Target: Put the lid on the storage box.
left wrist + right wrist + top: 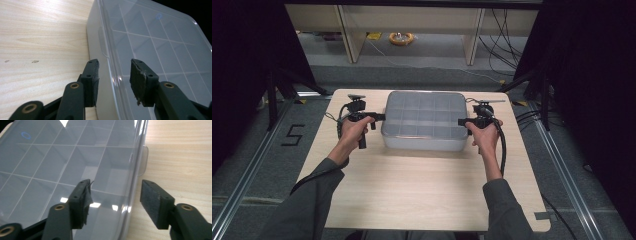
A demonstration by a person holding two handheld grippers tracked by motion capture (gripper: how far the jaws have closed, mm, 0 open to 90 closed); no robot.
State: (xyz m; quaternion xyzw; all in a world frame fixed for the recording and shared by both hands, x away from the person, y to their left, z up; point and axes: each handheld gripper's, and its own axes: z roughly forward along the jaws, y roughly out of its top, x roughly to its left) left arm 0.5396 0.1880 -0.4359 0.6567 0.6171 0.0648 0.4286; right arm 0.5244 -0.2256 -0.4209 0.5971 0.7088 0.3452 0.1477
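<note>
Jaws of the left gripper (113, 68) and right gripper (115, 192) stand open astride the compartment box's (424, 120) nine and three o'clock edges.

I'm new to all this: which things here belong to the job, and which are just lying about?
In use:
clear compartment box
left gripper, jaws open astride the box's edge
right gripper, jaws open astride the opposite edge

Lying about:
yellow tape roll on the floor
floor cables

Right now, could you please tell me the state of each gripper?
Left gripper: jaws open, straddling the rim of the clear compartment box, not clamped.
Right gripper: jaws open astride the box's opposite rim.
</note>
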